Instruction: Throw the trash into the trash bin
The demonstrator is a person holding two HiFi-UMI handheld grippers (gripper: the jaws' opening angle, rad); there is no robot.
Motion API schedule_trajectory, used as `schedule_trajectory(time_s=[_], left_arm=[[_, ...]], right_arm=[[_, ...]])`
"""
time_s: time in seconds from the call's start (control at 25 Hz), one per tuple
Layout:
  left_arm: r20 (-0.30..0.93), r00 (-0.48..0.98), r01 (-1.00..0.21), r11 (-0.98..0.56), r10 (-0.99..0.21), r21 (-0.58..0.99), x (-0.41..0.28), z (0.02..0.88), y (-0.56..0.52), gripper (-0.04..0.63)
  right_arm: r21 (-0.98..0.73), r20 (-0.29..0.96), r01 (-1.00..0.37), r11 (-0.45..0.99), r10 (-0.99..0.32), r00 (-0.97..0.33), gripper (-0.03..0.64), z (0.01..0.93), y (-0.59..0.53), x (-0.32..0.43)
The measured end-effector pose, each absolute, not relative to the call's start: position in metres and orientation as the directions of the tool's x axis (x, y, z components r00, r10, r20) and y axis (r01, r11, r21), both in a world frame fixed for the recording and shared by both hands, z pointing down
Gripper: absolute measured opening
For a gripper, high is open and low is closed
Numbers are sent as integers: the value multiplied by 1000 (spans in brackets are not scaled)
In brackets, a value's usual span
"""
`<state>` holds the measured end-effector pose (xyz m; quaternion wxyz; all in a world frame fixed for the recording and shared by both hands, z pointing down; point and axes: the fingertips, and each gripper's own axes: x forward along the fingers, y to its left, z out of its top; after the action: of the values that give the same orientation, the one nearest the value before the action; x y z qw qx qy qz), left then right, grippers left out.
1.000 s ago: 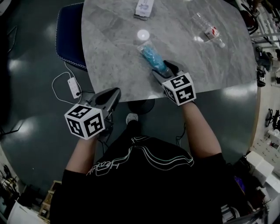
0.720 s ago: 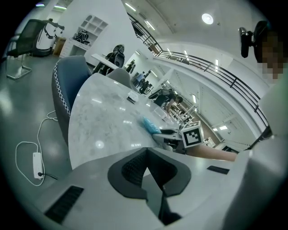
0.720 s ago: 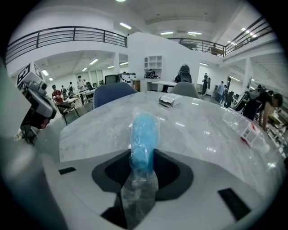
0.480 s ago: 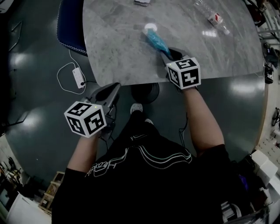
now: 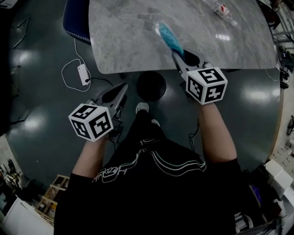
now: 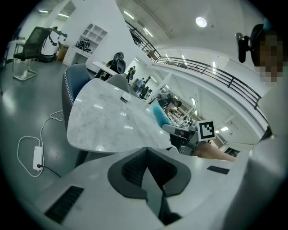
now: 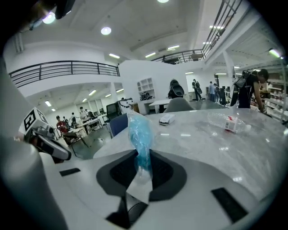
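Resting on the table (image 7: 202, 141) beyond the bag (image 7: 139, 134): bottle (image 7: 229, 122), packet (image 7: 167, 118).

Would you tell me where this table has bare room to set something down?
Bare: the table's left part, between the chair and the blue bag, and the near-right strip below the plastic bottle. Crowded: the far side, holding bottle and packet.

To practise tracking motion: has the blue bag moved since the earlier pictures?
Yes. The right gripper, whose jaws have just been closing on it, has drawn the blue bag toward the near edge of the table and off its top.
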<state>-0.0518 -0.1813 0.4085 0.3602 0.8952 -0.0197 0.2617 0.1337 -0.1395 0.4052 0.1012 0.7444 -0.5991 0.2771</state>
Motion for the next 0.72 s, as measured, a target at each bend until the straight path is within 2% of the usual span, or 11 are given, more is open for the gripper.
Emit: schedule_trajectory(time_s=[0.32, 0.72], left_arm=[[474, 867, -216, -741, 153, 636, -58, 413, -127, 6], [525, 834, -273, -700, 169, 659, -80, 453, -96, 6]], right_arm=[[-257, 432, -947, -191, -900, 64, 80, 379, -80, 86], [-273, 508, -959, -78, -858, -75, 80, 443, -49, 29]])
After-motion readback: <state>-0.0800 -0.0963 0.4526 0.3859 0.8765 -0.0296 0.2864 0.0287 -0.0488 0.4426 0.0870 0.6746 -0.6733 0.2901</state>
